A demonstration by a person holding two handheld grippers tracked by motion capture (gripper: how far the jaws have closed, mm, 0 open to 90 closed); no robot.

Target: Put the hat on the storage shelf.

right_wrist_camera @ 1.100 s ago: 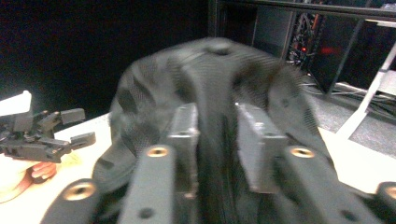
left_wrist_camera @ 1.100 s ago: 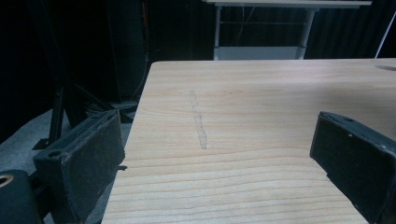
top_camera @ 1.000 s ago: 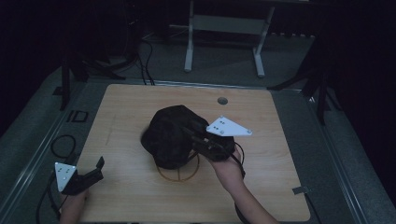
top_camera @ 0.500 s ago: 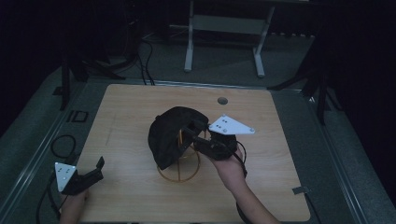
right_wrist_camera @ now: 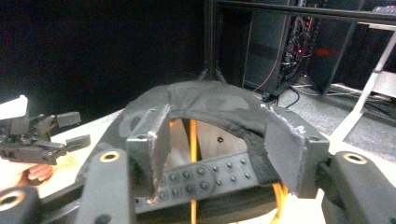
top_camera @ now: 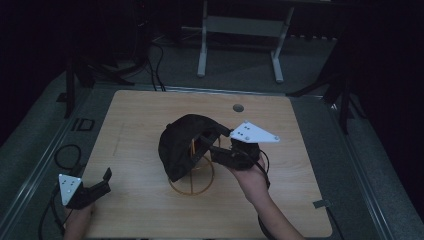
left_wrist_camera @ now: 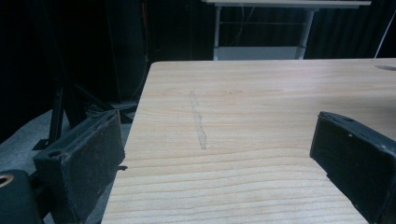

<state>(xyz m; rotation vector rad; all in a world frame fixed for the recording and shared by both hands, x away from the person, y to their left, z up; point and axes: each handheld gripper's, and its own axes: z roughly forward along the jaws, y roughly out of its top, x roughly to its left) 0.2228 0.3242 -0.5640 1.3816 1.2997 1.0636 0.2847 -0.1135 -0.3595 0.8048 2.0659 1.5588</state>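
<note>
Cap (top_camera: pixel 180 145), black, sits near the worktop's (top_camera: pixel 300 200) centre over a yellow wire stand (top_camera: pixel 192 182), whose ring base rests on the wood below it. The right hand-held gripper (top_camera: pixel 212 142), at about 3 o'clock from the cap, has its jaws parted either side of the cap's rear opening and studded strap (right_wrist_camera: pixel 205 179); whether they press the fabric cannot be told. The left hand-held gripper (top_camera: pixel 102 181) rests at the worktop's 8 o'clock corner, well apart, jaws wide open on bare wood. A round hole (top_camera: pixel 238 107) lies toward 12 o'clock.
</note>
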